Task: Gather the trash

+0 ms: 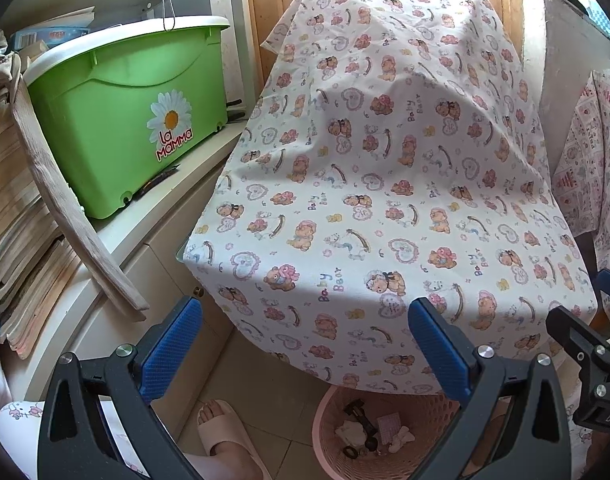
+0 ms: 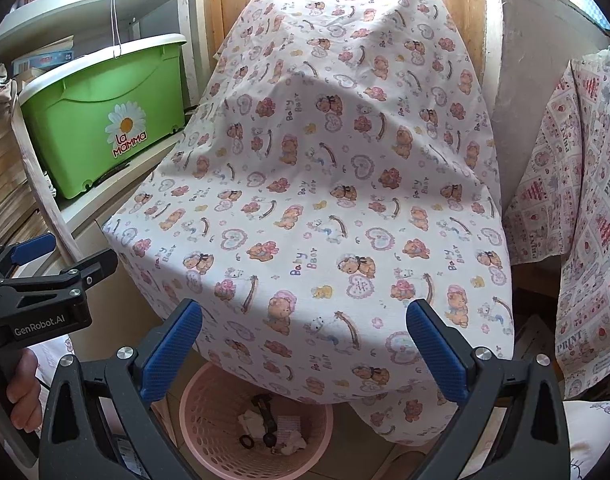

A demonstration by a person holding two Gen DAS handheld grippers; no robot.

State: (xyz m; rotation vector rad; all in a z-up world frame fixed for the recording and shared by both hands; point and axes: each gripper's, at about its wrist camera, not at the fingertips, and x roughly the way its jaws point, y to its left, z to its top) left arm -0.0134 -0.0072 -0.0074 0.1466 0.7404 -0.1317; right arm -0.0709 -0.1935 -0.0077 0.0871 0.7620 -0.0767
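Holding crumpled tissues, dark scraps: pink perforated basket (image 2: pixel 209 432).

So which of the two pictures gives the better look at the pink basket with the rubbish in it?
The right wrist view. There the pink basket shows most of its rim and the scraps inside, between the open gripper fingers. In the left wrist view the basket sits lower right, partly hidden by the bear-print cloth and a gripper finger.

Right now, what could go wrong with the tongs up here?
1. The pink basket sits partly under the hanging bear cloth; reaching down could snag the cloth.
2. Both tongs, left and right, are open and empty, close together; they might bump.
3. A slippered foot stands beside the basket.
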